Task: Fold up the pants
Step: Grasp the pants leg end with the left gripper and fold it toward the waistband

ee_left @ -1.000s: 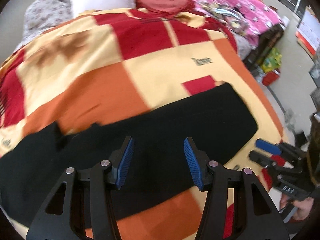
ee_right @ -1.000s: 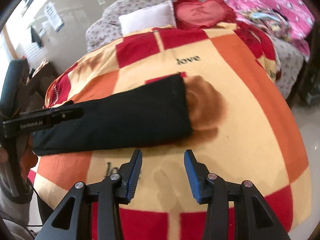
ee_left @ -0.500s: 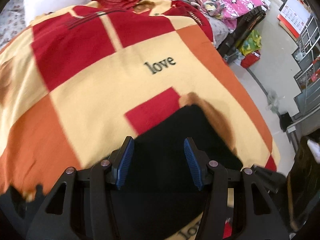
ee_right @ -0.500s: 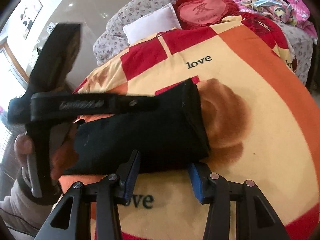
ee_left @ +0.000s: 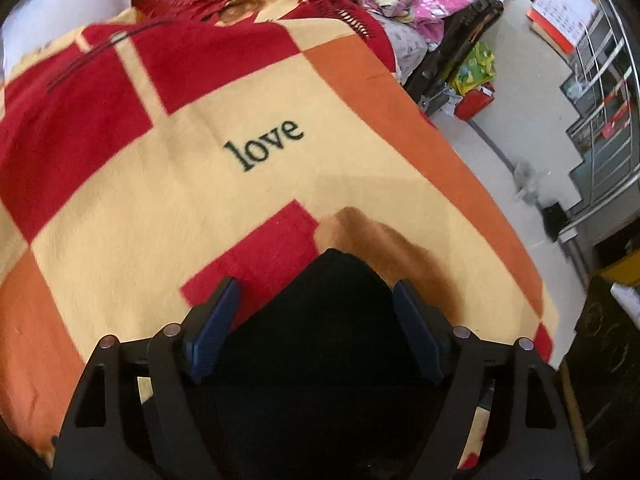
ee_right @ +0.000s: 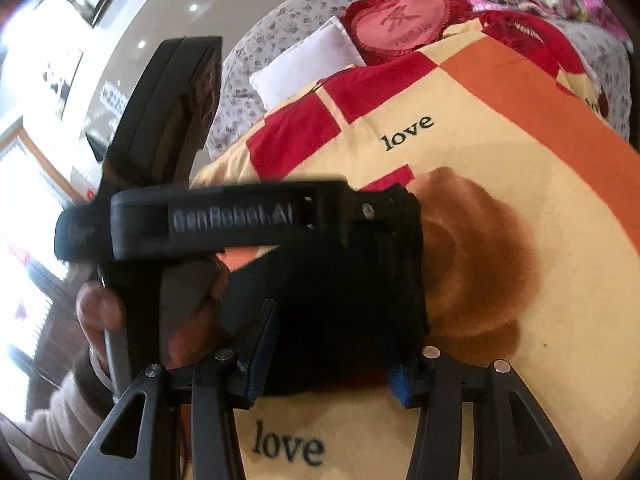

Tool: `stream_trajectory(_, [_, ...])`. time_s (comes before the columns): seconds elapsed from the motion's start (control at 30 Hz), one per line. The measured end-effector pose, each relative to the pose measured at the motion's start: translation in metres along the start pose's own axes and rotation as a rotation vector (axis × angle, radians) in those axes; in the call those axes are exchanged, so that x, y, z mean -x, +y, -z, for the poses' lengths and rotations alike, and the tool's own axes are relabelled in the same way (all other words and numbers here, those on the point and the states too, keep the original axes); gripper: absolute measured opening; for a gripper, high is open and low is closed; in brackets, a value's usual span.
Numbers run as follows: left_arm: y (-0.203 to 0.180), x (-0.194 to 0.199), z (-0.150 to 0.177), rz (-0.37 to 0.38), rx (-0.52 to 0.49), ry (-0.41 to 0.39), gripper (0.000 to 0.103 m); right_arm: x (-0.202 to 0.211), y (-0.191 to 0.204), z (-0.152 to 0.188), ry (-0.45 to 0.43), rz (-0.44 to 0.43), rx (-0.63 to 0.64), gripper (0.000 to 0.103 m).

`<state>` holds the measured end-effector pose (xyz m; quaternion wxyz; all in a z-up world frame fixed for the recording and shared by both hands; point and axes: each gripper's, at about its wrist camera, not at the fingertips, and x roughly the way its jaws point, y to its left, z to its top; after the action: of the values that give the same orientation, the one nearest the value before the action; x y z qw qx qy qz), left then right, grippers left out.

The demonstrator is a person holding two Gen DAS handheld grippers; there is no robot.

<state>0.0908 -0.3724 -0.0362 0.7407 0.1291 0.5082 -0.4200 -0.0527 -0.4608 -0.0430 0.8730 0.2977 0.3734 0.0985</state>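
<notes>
Black hand-held gripper (ee_right: 324, 340) with blue pads (ee_right: 262, 354), silver screws, "GenRobot.AI" lettering; bare-skinned hand (ee_right: 100, 312), beige sleeve

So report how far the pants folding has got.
Done: the black pants lie flat as a long band on the checked blanket, apparently already folded lengthwise. In hand: the left gripper and right gripper, both open, straddle the band's end near the brown patch, nothing clamped. Left: grip that end and fold it across.

Black pants (ee_right: 344, 280), flat on the checked blanket (ee_right: 500, 128)
</notes>
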Motion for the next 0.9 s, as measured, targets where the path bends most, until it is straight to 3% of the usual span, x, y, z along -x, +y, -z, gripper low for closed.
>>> stream_trajectory(0.07, [-0.005,0.001,0.002,0.004,-0.031,-0.007,0.048,-0.004,0.002,-0.001,0.001,0.039,0.006,0.019])
stream_trajectory(0.1, [-0.006,0.002,0.002,0.012,-0.026,-0.004,0.046,-0.006,0.004,-0.002,0.001,0.043,0.014,0.018])
stream_trajectory(0.17, [-0.001,0.006,0.001,0.037,0.006,-0.011,0.024,-0.005,0.012,-0.005,-0.014,0.055,0.043,0.015])
stream_trajectory(0.23, [0.004,0.011,0.0,0.067,0.039,-0.016,0.014,0.003,0.025,-0.008,-0.041,0.048,0.081,0.015])
stream_trajectory(0.47, [0.031,0.092,0.01,0.093,0.125,-0.145,0.014,0.018,0.093,-0.021,-0.085,-0.014,0.259,0.012])
stream_trajectory(0.7, [0.093,0.18,0.068,-0.056,0.279,-0.257,0.014,-0.017,0.176,-0.007,-0.035,-0.1,0.453,0.012])
stream_trajectory(0.9, [0.15,0.202,0.144,-0.191,0.448,-0.251,0.014,-0.085,0.213,0.032,0.147,-0.161,0.519,0.013])
